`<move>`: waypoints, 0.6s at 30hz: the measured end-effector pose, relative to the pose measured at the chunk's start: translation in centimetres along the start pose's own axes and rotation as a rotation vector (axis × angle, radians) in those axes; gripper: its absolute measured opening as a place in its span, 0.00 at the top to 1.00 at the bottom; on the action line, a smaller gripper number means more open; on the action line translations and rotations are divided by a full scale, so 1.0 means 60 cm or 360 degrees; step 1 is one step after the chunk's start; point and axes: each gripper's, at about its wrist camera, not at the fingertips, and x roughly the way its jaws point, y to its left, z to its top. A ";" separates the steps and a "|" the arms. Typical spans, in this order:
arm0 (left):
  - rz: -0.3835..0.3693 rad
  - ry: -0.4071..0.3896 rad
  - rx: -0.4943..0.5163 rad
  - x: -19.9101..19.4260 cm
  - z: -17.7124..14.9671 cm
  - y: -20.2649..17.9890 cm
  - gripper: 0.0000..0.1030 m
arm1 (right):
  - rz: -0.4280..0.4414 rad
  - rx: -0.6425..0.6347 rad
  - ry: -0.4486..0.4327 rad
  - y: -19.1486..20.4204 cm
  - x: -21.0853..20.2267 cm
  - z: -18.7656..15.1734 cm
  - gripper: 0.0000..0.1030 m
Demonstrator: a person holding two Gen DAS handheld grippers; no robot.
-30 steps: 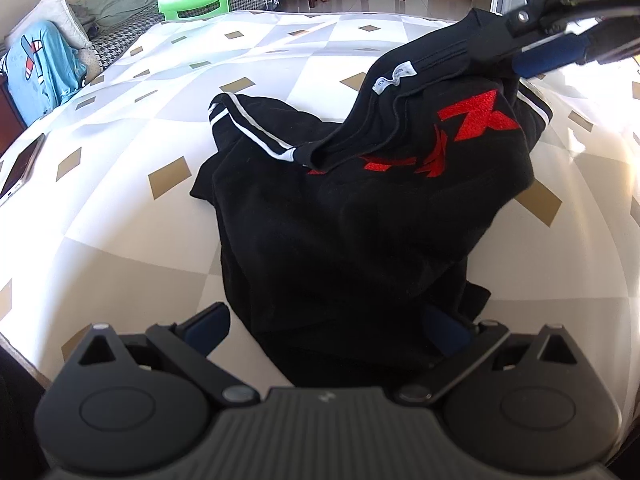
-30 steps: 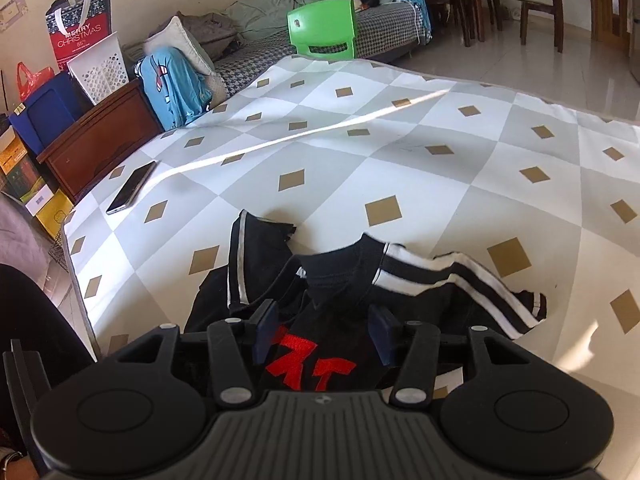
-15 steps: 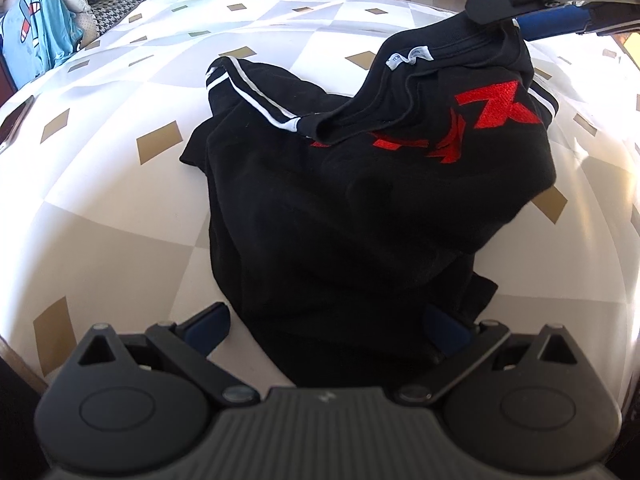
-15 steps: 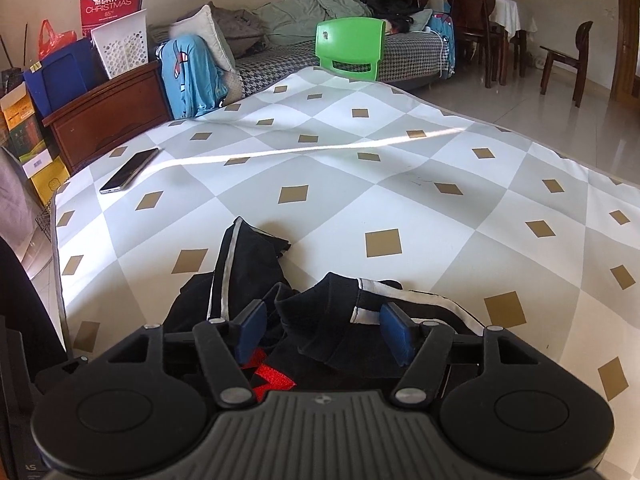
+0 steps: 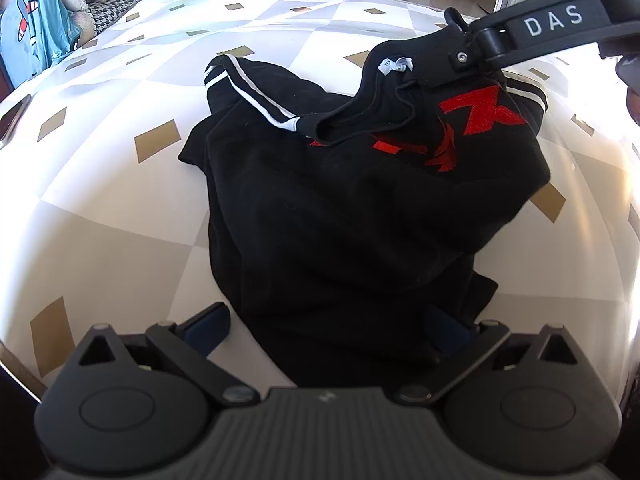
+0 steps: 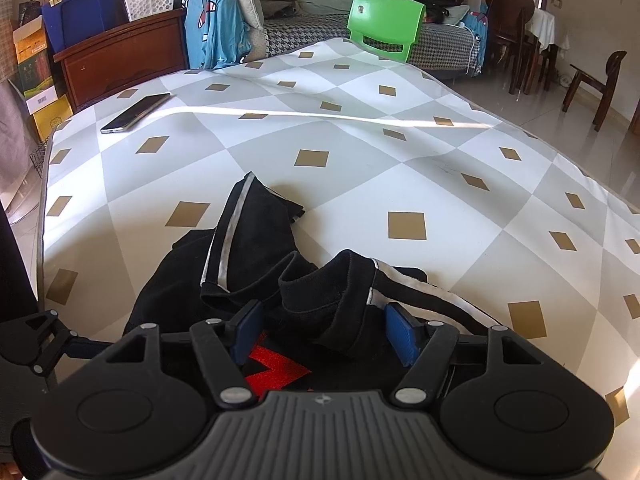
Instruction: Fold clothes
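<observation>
The right tool (image 6: 326, 334) is opening, its blue pads straddling the collar of the black T-shirt with red lettering and white sleeve stripes (image 5: 352, 208). The left tool (image 5: 326, 326) gapes wide over the hem. The shirt lies crumpled on the diamond-patterned desk (image 6: 360, 152), hem toward the left tool, collar toward the right one.

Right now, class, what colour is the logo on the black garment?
Red logo on the garment, clearest in the left wrist view.

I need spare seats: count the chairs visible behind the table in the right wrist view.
3. A green plastic chair at the table's far edge, a dark wooden chair by the white-clothed dining table, another wooden chair at far right. More may be hidden.
</observation>
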 end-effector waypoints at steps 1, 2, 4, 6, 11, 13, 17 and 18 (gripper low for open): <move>-0.0004 -0.0002 0.0005 -0.001 -0.002 0.003 0.00 | -0.0024 0.0007 0.0013 0.000 0.004 -0.001 0.36; -0.0006 -0.0002 0.0006 -0.002 -0.003 0.004 0.00 | -0.0048 0.0014 0.0026 0.000 0.008 -0.002 0.40; -0.0007 -0.0003 0.0006 -0.003 -0.004 0.004 0.00 | -0.0097 0.0032 0.0027 -0.001 0.012 -0.002 0.48; -0.0009 -0.0004 0.0007 -0.002 -0.004 0.006 0.00 | -0.0110 0.0069 0.0012 -0.007 0.011 0.002 0.60; -0.0014 -0.0008 0.0015 -0.004 -0.007 0.006 0.00 | -0.0160 0.0170 -0.0071 -0.023 0.000 0.013 0.76; -0.0016 -0.0008 0.0017 -0.005 -0.008 0.006 0.00 | -0.0180 0.0228 -0.0133 -0.032 -0.009 0.020 0.77; -0.0020 -0.0005 0.0024 -0.008 -0.009 0.004 0.00 | -0.0211 0.0391 -0.0265 -0.056 -0.032 0.034 0.77; -0.0021 -0.0003 0.0025 -0.009 -0.010 0.003 0.00 | -0.0225 0.0451 -0.0302 -0.065 -0.038 0.040 0.77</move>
